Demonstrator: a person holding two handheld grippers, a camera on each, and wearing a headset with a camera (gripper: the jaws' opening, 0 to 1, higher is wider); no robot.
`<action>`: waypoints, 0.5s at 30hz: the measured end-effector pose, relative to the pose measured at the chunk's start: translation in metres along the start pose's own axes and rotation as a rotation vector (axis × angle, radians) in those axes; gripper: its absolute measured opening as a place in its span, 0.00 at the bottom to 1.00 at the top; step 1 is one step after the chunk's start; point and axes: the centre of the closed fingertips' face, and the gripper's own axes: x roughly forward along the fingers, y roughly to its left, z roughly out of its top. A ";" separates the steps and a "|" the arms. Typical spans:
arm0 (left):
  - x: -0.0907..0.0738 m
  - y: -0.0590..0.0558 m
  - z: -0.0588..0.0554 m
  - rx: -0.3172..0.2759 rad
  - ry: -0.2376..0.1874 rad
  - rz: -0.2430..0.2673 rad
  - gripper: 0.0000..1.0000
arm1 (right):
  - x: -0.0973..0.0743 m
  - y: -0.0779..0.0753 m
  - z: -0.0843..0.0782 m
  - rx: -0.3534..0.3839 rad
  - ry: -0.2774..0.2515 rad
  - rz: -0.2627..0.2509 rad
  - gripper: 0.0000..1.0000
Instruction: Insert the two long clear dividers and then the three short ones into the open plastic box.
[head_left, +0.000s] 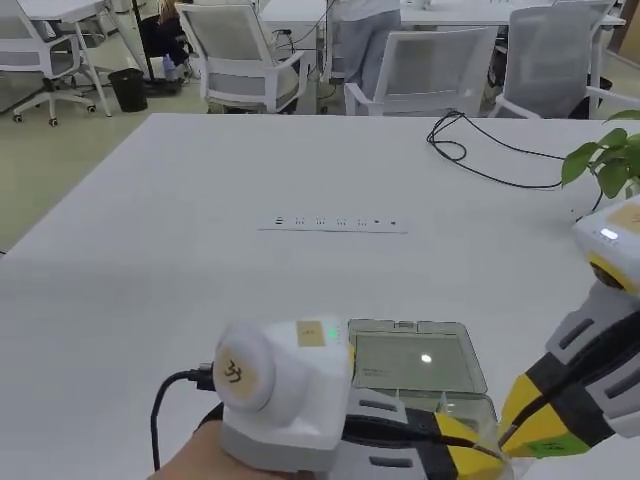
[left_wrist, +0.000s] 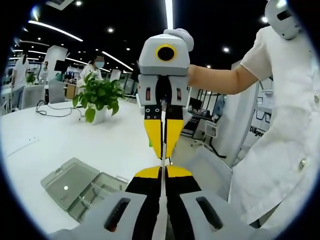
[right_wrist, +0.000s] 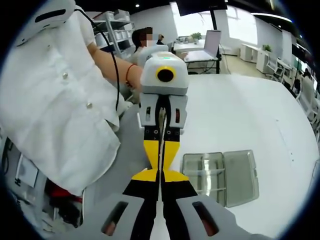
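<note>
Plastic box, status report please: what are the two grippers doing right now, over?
Left gripper and right gripper tip to tip, jaws shut on a thin clear divider. Plastic box open, lid flat, close by. Plant well aside.

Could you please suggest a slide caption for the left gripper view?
Left gripper and right gripper pinch one clear divider near the open plastic box.

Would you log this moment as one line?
left gripper: shut on clear divider | right gripper: shut on same divider | open plastic box: on table
</note>
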 end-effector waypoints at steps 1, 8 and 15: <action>-0.001 0.000 -0.001 0.001 0.005 0.002 0.00 | -0.001 0.000 0.000 0.001 -0.001 -0.002 0.03; -0.009 0.009 -0.007 -0.008 0.018 0.048 0.11 | -0.007 -0.006 -0.004 0.005 0.005 -0.034 0.03; -0.023 0.023 -0.011 -0.009 0.024 0.108 0.25 | -0.013 -0.014 -0.010 0.010 0.020 -0.074 0.03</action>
